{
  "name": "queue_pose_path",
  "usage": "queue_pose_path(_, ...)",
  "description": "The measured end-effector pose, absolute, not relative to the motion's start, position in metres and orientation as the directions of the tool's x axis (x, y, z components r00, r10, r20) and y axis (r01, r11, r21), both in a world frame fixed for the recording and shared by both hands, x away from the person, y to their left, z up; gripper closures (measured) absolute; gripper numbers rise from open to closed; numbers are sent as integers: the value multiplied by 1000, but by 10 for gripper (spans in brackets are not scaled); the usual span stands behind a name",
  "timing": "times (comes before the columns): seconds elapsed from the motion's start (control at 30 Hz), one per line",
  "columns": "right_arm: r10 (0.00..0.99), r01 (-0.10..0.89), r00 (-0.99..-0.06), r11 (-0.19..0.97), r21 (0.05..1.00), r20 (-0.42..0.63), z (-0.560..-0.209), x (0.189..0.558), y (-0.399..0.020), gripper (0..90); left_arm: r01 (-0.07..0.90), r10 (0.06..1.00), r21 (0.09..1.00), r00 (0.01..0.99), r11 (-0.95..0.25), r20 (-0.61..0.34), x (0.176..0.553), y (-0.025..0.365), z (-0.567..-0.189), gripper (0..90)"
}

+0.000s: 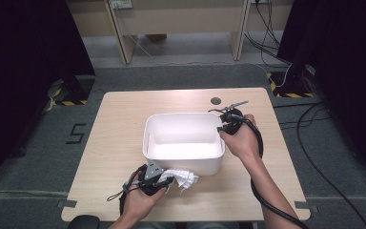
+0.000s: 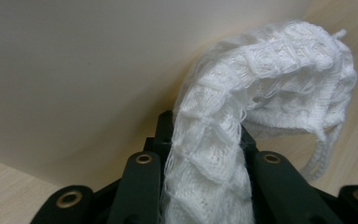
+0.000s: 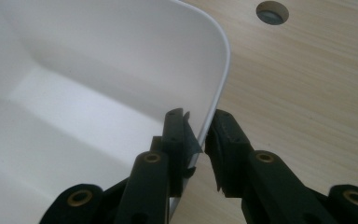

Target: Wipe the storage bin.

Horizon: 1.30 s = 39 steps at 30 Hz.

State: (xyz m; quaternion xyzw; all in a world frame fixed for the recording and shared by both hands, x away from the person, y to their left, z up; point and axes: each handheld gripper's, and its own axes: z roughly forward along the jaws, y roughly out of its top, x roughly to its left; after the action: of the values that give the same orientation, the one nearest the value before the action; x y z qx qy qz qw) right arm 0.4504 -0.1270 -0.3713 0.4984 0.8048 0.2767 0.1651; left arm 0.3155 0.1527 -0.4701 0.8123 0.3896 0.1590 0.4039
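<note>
Two grips are setting up your move: your left gripper (image 1: 158,180) is clenching the white knit cloth (image 2: 242,121), which is arching up and away from those fingers against the near outer wall of the white tub (image 1: 183,136). Your right gripper (image 3: 199,135) is pinching the tub's right rim, steadying it on the bench (image 1: 119,129). The opening is lying above and beyond the left fingers.

High view looks forward and down over the whole wooden table (image 1: 119,143). Left gripper view sits low and tight against the white tub (image 2: 74,70) and knitted cloth (image 2: 242,112). Right gripper view crowds the tub's rim, sharing tub and tabletop with the others.
</note>
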Motion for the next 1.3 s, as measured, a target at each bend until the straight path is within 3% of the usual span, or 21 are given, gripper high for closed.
queue_pose_path(0.6,895,711,-447,349,611,9,-371,450,-127,770,537,769,753,636,-380,-66,319,155,-490,717)
queue_pose_path(1.3,894,712,-447,349,609,10,-371,450,-127,770,560,799,749,597,-353,-70,316,179,-488,716)
